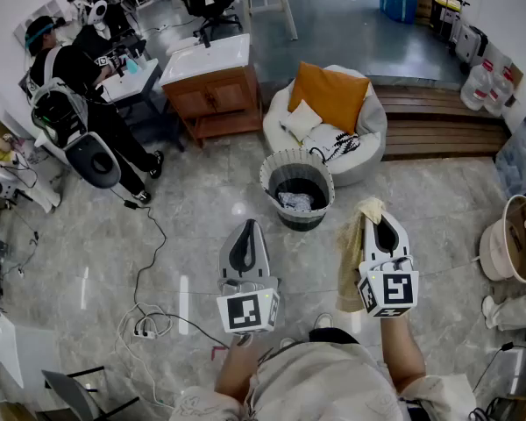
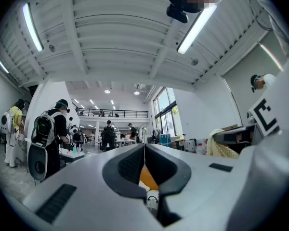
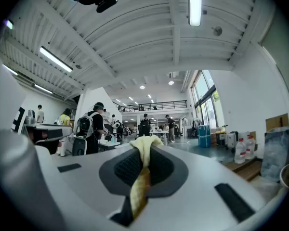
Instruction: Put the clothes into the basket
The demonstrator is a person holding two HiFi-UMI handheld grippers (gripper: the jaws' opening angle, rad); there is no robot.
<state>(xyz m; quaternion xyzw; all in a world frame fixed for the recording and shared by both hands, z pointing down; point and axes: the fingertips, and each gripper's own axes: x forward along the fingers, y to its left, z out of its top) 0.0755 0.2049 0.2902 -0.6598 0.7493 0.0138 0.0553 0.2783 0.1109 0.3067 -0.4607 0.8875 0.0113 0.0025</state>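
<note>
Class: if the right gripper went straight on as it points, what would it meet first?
The way looks free: the right gripper, holding the yellow cloth, points level over the beanbag chair, probably clearing it.

The glossy grey floor (image 1: 193, 217) carries the basket (image 1: 298, 221) near its middle. Just beside it at 1 o'clock sits a white beanbag (image 1: 374, 128), and a wooden cabinet (image 1: 212, 95) stands at 11. A power strip (image 1: 145, 327) lies at 7 o'clock and a tan tub (image 1: 495, 253) at 3.
</note>
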